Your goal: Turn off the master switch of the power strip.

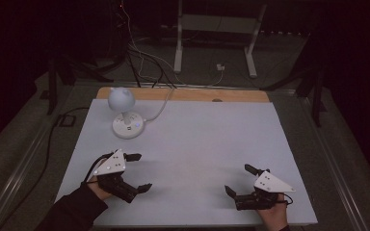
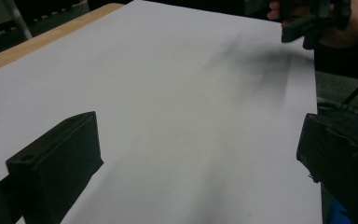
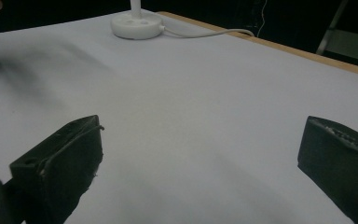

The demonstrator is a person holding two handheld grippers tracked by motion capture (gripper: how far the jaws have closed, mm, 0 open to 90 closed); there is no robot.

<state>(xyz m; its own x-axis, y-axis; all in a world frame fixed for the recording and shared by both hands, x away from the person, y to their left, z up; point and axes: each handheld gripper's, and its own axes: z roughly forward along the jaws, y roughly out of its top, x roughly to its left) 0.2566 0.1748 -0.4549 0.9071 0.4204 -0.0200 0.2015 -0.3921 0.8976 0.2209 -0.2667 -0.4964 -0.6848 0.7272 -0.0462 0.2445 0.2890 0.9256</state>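
Observation:
My left gripper (image 1: 139,172) rests at the near left of the white sheet (image 1: 197,144), held by a hand in a dark sleeve. It is open, and in the left gripper view (image 2: 198,158) only bare sheet lies between the wide-apart jaws. At the near right, my right gripper (image 1: 240,180) is also open and empty, its jaws spread over the sheet in the right gripper view (image 3: 200,158). The right gripper (image 2: 314,18) also appears far off in the left gripper view.
A small white lamp (image 1: 121,99) with a round head stands on a round base (image 1: 127,126) at the sheet's far left; its base (image 3: 137,24) and cable (image 3: 205,32) show in the right gripper view. A wooden table edge (image 1: 188,94) runs behind. The room is dark.

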